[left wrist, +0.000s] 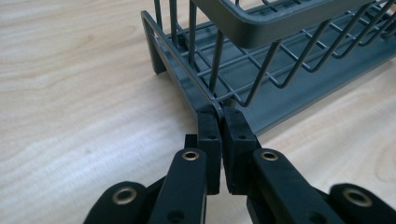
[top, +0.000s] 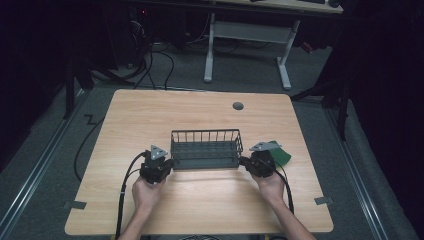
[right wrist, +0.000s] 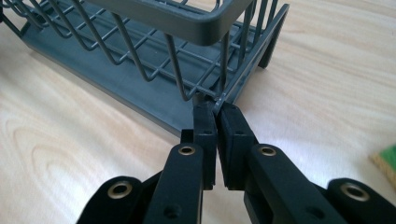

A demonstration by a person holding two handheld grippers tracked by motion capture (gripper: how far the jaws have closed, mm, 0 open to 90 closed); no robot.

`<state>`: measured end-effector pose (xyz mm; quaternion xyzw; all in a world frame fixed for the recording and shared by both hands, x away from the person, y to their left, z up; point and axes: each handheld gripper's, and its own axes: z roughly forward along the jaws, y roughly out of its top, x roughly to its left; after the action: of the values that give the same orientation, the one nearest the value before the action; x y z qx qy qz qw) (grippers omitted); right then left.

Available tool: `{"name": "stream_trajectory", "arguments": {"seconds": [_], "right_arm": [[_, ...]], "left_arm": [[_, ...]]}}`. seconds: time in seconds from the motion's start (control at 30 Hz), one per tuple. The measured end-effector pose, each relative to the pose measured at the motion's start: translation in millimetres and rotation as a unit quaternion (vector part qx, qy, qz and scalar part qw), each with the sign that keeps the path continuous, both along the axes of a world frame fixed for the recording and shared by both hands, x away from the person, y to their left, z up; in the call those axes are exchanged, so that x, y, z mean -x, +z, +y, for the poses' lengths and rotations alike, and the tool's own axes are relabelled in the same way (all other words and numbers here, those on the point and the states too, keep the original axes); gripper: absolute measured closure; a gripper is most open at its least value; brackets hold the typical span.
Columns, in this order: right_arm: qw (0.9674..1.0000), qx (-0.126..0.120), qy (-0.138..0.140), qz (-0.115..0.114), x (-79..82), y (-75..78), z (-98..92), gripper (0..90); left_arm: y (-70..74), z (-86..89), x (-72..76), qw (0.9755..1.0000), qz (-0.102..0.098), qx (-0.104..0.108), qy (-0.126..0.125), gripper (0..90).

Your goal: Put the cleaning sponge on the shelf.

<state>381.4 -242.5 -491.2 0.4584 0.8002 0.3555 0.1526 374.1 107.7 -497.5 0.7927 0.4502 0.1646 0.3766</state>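
Observation:
A dark grey wire basket (top: 206, 148) stands empty on the middle of the wooden table (top: 150, 115). My left gripper (top: 170, 163) is at its left end. In the left gripper view the jaws (left wrist: 219, 114) are shut on the thin bottom edge of the basket (left wrist: 243, 28) at a near corner. My right gripper (top: 243, 162) is at the right end. In the right gripper view the jaws (right wrist: 216, 109) pinch the same kind of bottom edge of the basket (right wrist: 187, 18). A hand holds each gripper from the table's near side.
A flat green thing (top: 282, 156) lies on the table just right of my right gripper, and its corner (right wrist: 385, 161) shows in the right gripper view. A round grommet (top: 238, 106) sits near the far edge. A white-legged desk (top: 247, 30) stands beyond the table.

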Motion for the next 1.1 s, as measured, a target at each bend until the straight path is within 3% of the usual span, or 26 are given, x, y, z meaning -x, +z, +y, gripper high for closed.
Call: {"name": "stream_trajectory", "arguments": {"seconds": [0.23, 0.4, 0.47, 0.53, 0.6, 0.67, 0.7, 0.77, 0.87, 0.93, 1.07, 1.1], "right_arm": [[0.9999, -0.005, -0.010, -0.001, 20.9, -2.9, -11.5, 86.4], [0.9998, -0.016, -0.011, -0.002, 26.4, -5.4, -13.6, 82.3], [0.9998, -0.020, -0.008, 0.000, 27.3, -6.7, -14.0, 68.8], [0.9996, -0.025, -0.010, 0.000, 29.4, -6.4, -16.1, 61.7], [0.9991, -0.037, -0.018, -0.014, 35.1, -3.2, -22.6, 52.8], [0.9990, -0.034, -0.021, -0.021, 37.0, -2.0, -24.8, 50.7], [0.9984, -0.036, -0.028, -0.035, 41.3, 0.6, -30.3, 48.6], [0.9976, -0.034, -0.034, -0.049, 44.8, 3.0, -37.5, 46.0], [0.9954, -0.028, -0.057, -0.072, 48.2, 4.3, -50.5, 42.2], [0.9936, -0.029, -0.073, -0.081, 46.9, 5.1, -61.6, 39.7], [0.9911, -0.027, -0.093, -0.091, 43.2, 7.3, -76.2, 36.9], [0.9893, -0.027, -0.115, -0.085, 37.7, 8.7, -86.7, 32.8]], "left_arm": [[-2.9, -7.8, 15.8, 0.9998, -0.002, 0.005, -0.017, 86.6], [-5.5, -6.3, 20.8, 0.9997, -0.003, 0.012, -0.023, 84.9], [-7.6, -3.9, 21.0, 0.9997, 0.003, 0.014, -0.020, 74.3], [-9.8, 0.6, 22.4, 0.9996, 0.008, 0.023, -0.017, 65.0], [-8.8, 9.1, 28.4, 0.9993, 0.003, 0.035, -0.014, 50.4], [-8.0, 12.2, 30.0, 0.9991, 0.001, 0.040, -0.014, 46.4], [-7.3, 15.2, 31.6, 0.9990, -0.002, 0.043, -0.013, 40.3], [-6.7, 21.6, 34.2, 0.9986, -0.006, 0.051, -0.013, 37.0], [-9.1, 32.6, 35.6, 0.9988, -0.011, 0.046, -0.010, 34.4], [-15.0, 43.8, 31.2, 0.9995, -0.007, 0.030, 0.008, 34.3], [-20.4, 54.1, 23.0, 0.9995, -0.008, 0.009, 0.029, 33.9], [-22.1, 57.1, 19.9, 0.9993, -0.007, 0.000, 0.038, 33.3]]}}
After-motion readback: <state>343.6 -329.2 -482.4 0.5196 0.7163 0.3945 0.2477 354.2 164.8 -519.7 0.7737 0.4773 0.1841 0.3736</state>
